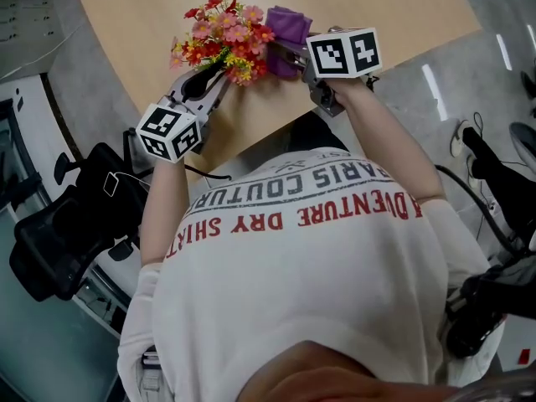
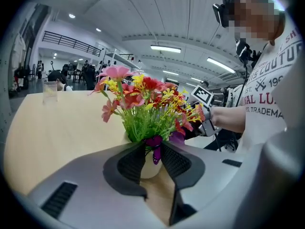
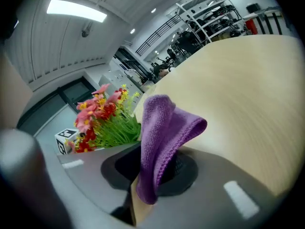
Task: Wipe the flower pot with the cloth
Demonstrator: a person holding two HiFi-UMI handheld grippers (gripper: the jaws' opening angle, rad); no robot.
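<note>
The flower pot [image 2: 151, 168], small and white, stands near the edge of the pale wooden bench [image 1: 394, 15] closest to the person, and carries a bunch of pink, red and yellow flowers [image 2: 143, 104] on green stems. In the head view the blooms hide the pot from above. The left tool [image 2: 153, 152] reaches in from the lower left with its jaws drawn narrow, their dark ribbed pads pressed against the pot's two sides just under the stems, where a purple butterfly ornament [image 2: 154, 147] hangs. The right tool [image 3: 155, 168] pinches a purple cloth [image 3: 162, 132] between its pads; the cloth stands up in a fold above the jaws and a short end hangs below them. Seen from above, the cloth [image 1: 287, 25] sits just beside the right side of the flowers [image 1: 224, 38]; whether it touches the pot itself cannot be told. A clear glass [image 2: 50, 90] stands well apart at the far side of the bench.
</note>
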